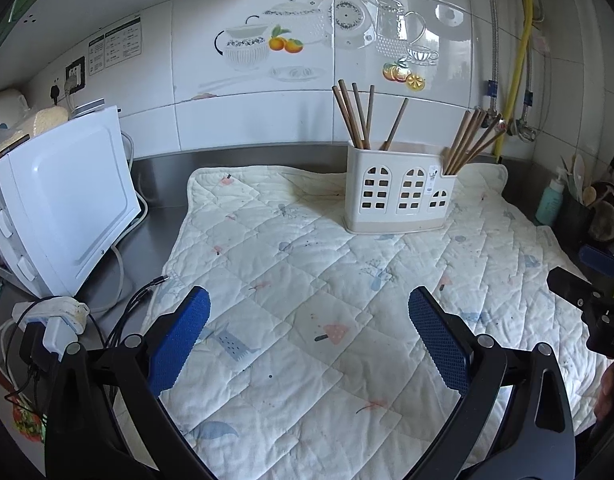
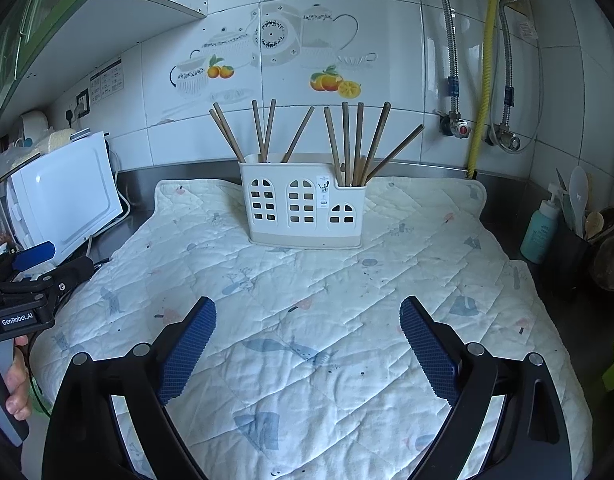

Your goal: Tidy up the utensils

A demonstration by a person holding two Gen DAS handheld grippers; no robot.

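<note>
Chopsticks (image 1: 357,118) stand in a white utensil holder (image 1: 399,196) with arched window cut-outs, set at the far side of a quilted mat (image 1: 307,280) on the steel counter (image 1: 155,224). In the left wrist view, 5 brown sticks lean in the holder's taller left compartment and a second bunch (image 1: 469,142) fans out of the lower right one. A small sticker on the holder's front is too small to read, and so is the notice (image 1: 115,46) on the tiled wall. The left gripper (image 1: 309,300) hovers over the near part of the mat, its blue-padded fingers (image 1: 183,336) spread wide with nothing between them. A white appliance (image 1: 67,200) sits off the mat to the left, a teal bottle (image 1: 549,202) at the right edge.

In the right wrist view the holder (image 2: 305,210) stands straight ahead, its sticker still illegible, with 5 sticks (image 2: 263,130) on the left and 5 (image 2: 357,142) on the right. The right gripper (image 2: 307,308) is likewise wide apart and holds nothing, above the mat (image 2: 307,340). At the left edge the left gripper's body (image 2: 23,300) bears the lettering "GenRobot.AI", with the person's fingers (image 2: 17,380) wrapped around its handle.
</note>
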